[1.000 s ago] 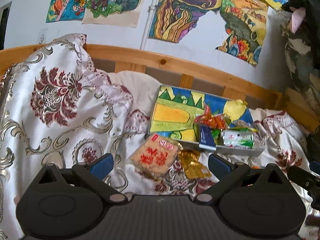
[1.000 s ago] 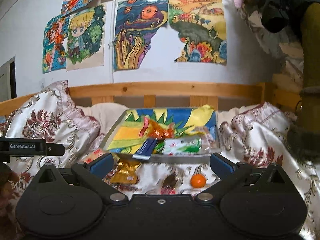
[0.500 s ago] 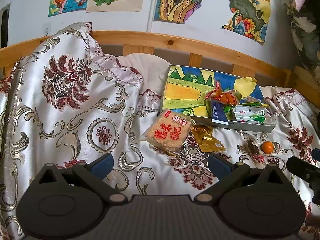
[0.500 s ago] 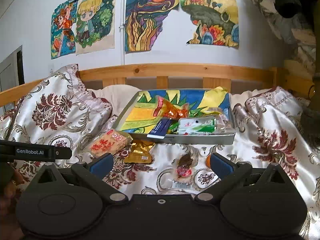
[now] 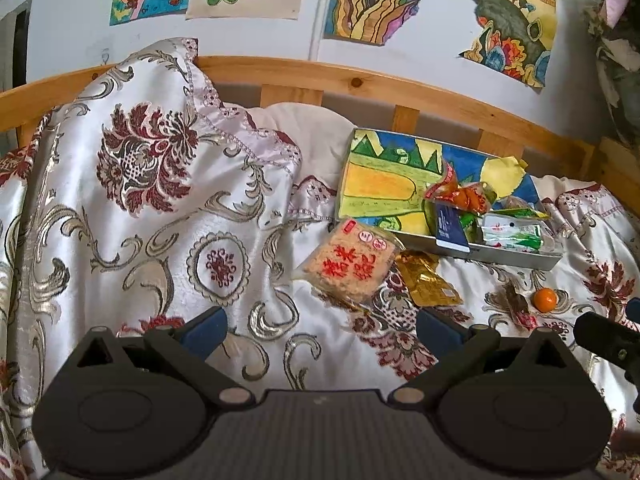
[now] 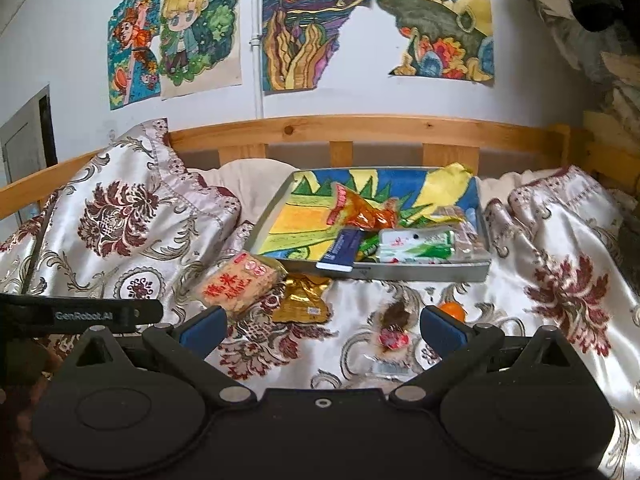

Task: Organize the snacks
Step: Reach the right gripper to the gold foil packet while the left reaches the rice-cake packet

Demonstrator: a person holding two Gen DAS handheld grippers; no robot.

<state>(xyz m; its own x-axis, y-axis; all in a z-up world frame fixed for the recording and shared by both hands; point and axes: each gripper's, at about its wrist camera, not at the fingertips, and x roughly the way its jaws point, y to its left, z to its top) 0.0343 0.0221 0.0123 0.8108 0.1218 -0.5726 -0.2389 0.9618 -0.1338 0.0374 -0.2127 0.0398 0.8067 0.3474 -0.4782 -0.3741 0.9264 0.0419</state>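
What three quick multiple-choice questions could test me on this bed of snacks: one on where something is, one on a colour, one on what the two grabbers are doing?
1. Where does the gold packet lie?
A. inside the tray
B. on the bedspread in front of the tray
C. on the wooden rail

2. What colour is the small round fruit?
A. green
B. purple
C. orange

3. How do the left gripper and right gripper stand?
A. both open, holding nothing
B. both shut on snacks
C. one holds the tray

Answers: 1 B, it rests on the bedspread just below the tray wall. 2 C, plainly orange. 3 A, fingers spread wide with nothing between.
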